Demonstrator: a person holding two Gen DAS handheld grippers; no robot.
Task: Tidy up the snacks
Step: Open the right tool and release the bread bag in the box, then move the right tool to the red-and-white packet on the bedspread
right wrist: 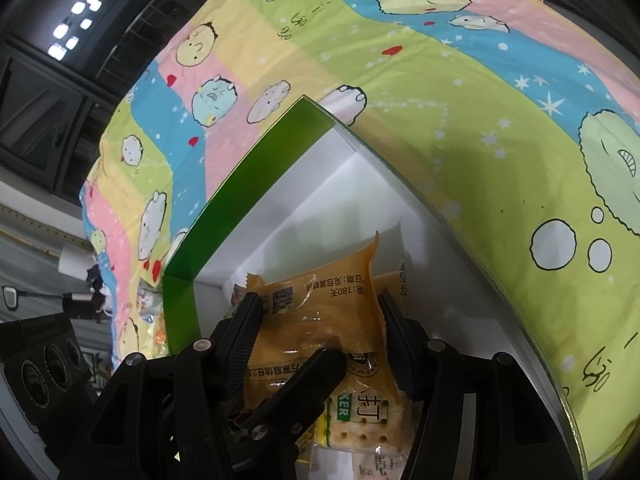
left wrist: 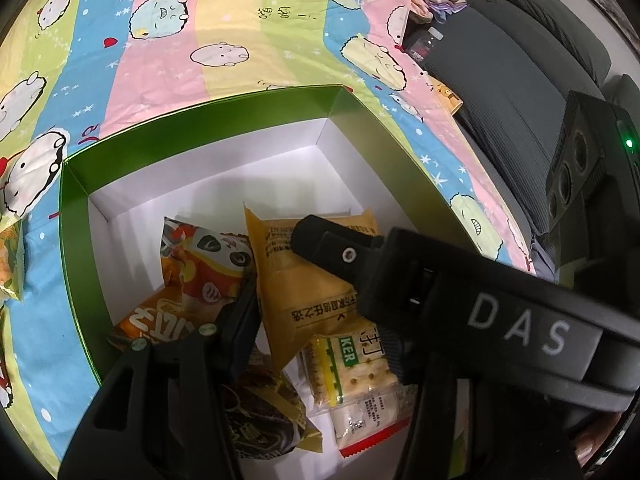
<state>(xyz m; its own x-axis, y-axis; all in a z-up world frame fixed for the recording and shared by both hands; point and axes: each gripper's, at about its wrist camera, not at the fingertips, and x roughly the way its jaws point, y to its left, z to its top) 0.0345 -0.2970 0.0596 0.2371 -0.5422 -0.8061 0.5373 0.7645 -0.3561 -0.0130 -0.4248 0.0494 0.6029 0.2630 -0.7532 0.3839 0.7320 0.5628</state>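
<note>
A green box (left wrist: 200, 120) (right wrist: 248, 184) with a white inside lies on a cartoon bedspread and holds several snack packets. A yellow packet (left wrist: 288, 280) (right wrist: 320, 312) stands tilted in it, and my right gripper (right wrist: 316, 312) is shut on its two side edges. In the left wrist view one right fingertip (left wrist: 308, 240) lies over that packet. My left gripper (left wrist: 320, 320) straddles the packet's lower part. Its left fingertip (left wrist: 244, 308) sits at the packet's edge, while its other finger is mostly hidden behind the right gripper. A cracker packet (left wrist: 352, 364) (right wrist: 360, 420) lies underneath.
Also in the box are a panda-print packet (left wrist: 208, 256), an orange packet (left wrist: 160, 316) and a dark brown packet (left wrist: 260, 412). A further snack (left wrist: 10, 256) lies on the bedspread (left wrist: 240, 40) left of the box. A grey seat (left wrist: 520, 80) borders the bed on the right.
</note>
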